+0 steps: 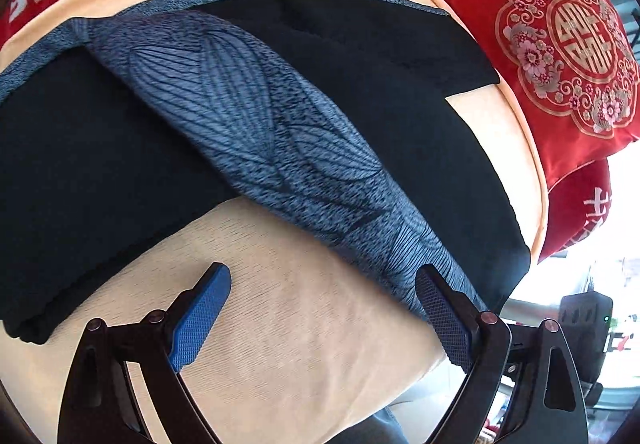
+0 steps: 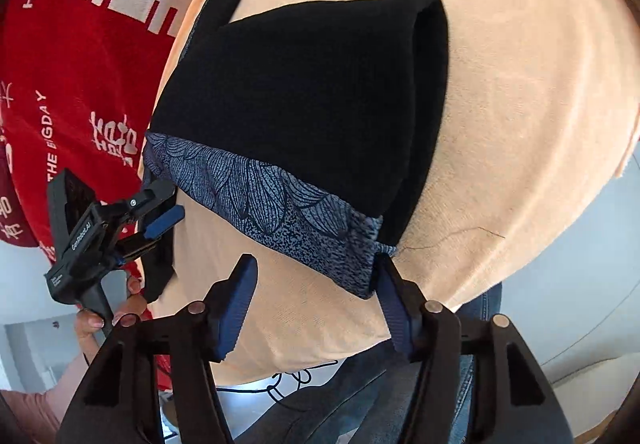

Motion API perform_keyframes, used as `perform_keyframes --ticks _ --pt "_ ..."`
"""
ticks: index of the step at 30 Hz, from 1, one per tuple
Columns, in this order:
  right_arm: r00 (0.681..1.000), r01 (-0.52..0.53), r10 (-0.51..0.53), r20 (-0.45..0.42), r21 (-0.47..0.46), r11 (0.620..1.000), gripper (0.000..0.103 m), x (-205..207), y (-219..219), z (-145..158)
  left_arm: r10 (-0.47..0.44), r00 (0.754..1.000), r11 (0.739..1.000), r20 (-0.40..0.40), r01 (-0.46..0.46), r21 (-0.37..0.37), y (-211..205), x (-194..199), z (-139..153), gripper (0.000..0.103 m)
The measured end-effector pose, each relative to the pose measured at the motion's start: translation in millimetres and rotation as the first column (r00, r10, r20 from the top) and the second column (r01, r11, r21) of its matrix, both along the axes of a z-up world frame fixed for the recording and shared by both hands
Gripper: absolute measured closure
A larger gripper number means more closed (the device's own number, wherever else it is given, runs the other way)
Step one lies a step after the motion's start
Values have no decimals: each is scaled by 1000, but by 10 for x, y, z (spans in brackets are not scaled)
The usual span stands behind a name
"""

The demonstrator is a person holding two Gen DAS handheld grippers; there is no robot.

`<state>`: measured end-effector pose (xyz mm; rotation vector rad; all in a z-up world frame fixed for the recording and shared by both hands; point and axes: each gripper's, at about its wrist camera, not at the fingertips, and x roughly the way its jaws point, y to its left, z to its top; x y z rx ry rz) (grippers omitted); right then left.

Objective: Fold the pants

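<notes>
On peach sheet (image 1: 304,344), black pants (image 1: 100,171) lie folded, blue-grey leaf-print waistband (image 1: 256,115) running diagonally across them. Far leg ends cut off by frame edge; fold layers hard to separate in dark cloth. Fabric matte, soft; waistband finely speckled with veined leaf lines. Left gripper (image 1: 324,304) fingers wide apart, empty, textured blue pads over bare sheet, one pad at waistband end. Right gripper (image 2: 316,292) fingers apart, right pad touching waistband corner, contact unclear. Red cushions (image 1: 560,55) with white characters behind.
</notes>
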<state>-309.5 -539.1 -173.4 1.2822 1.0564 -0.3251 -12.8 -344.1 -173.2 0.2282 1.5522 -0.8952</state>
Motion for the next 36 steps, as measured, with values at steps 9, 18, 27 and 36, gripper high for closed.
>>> perform_keyframes --ticks 9,18,27,36 --pt "990 -61 37 138 171 983 99 95 -291 120 86 988 996 -127 -90 -28 -148 44 -56 52" --pt "956 -153 112 272 132 979 99 742 -1068 793 158 973 981 -168 -174 -85 -395 248 249 68" --pt "929 -281 296 220 -96 955 96 2058 -2326 1227 178 977 979 119 -163 -123 -1097 937 758 66" --pt "901 -430 422 -98 -330 840 50 2932 -2733 1002 192 922 971 336 -228 69 -817 1131 641 30"
